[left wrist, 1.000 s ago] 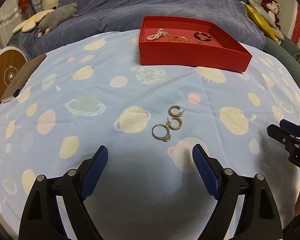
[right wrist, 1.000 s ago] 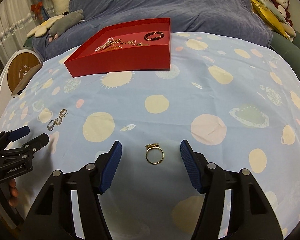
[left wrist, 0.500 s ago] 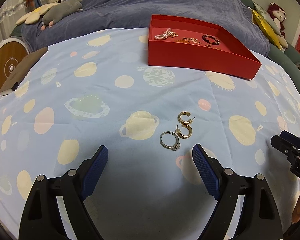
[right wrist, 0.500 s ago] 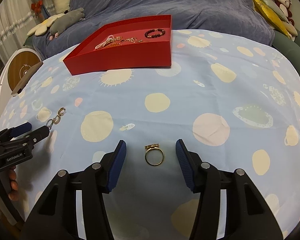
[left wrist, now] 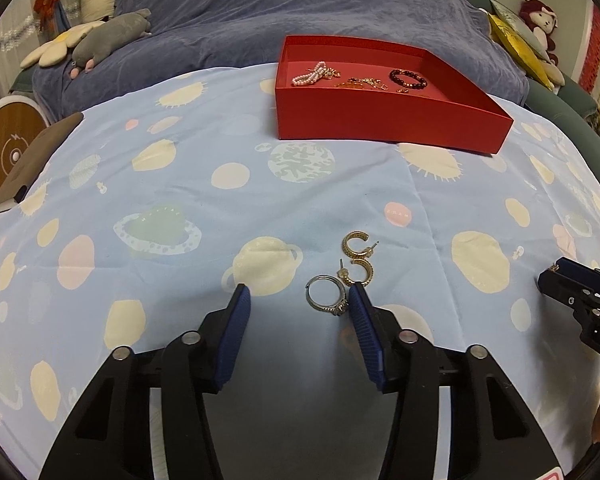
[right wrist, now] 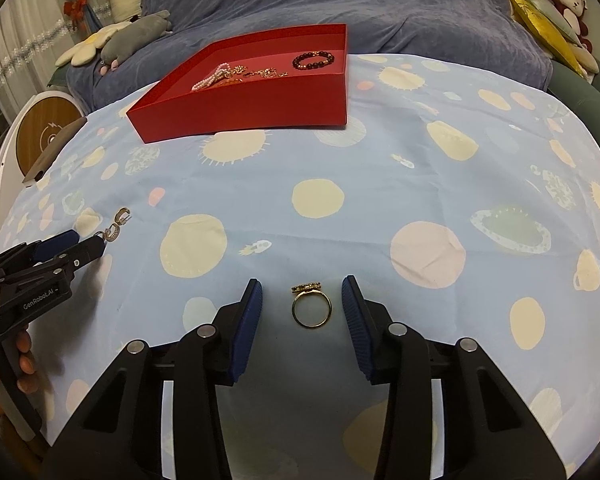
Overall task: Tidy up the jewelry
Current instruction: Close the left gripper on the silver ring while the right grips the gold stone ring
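My left gripper [left wrist: 298, 300] is open, its right pad just beside one silver ring [left wrist: 326, 294]; two gold hoop earrings [left wrist: 357, 258] lie close behind it on the blue cloth [left wrist: 180, 184]. My right gripper [right wrist: 302, 300] is open around one gold ring [right wrist: 311, 308], not touching it. One red tray [left wrist: 380, 128] holds one pearl bracelet [left wrist: 310, 74], one dark bead bracelet [left wrist: 407, 79] and some gold pieces I cannot count.

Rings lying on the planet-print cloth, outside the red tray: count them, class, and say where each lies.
2. The silver ring lies against the left gripper's right finger, beside the hoop earrings. The gold ring lies between the right gripper's open fingers.
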